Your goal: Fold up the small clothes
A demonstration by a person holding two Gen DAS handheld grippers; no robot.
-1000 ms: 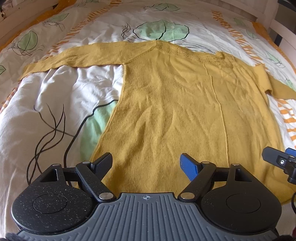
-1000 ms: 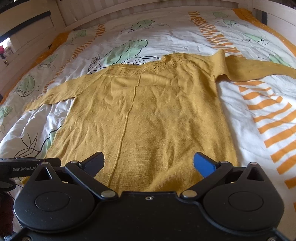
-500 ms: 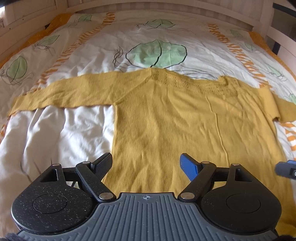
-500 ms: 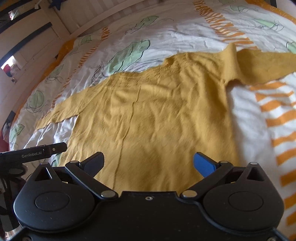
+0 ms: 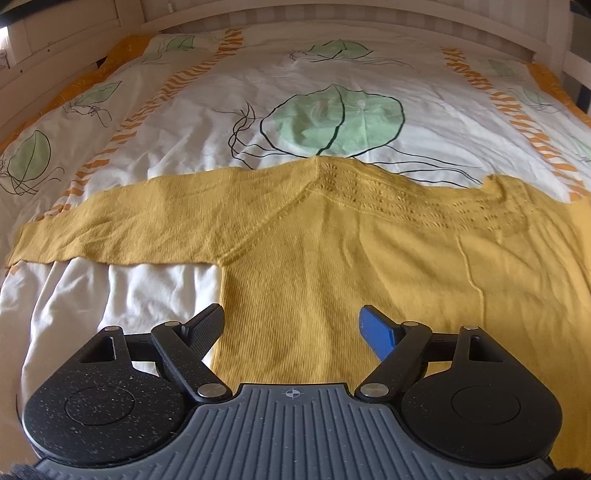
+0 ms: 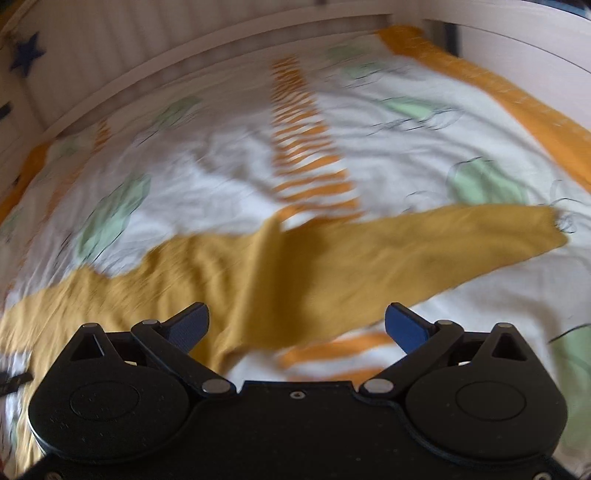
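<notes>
A mustard yellow knit sweater [image 5: 369, 266] lies spread flat on the bed, neckline away from me, its left sleeve [image 5: 122, 229] stretched out to the left. My left gripper [image 5: 291, 325] is open and empty, hovering over the sweater's left side below the armpit. In the blurred right wrist view the sweater's right sleeve [image 6: 424, 251] stretches out to the right. My right gripper [image 6: 295, 321] is open and empty, over the right armpit area of the sweater [image 6: 258, 280].
The bed is covered by a white duvet [image 5: 295, 85] with green leaf prints and orange stripes. A white wooden bed frame [image 5: 332, 14] runs along the far side and the sides; it also shows in the right wrist view [image 6: 184, 55].
Both grippers have moved forward from the hem towards the shoulders. The left one now faces the left sleeve; the right one has swung right towards the right sleeve, blurring its view.
</notes>
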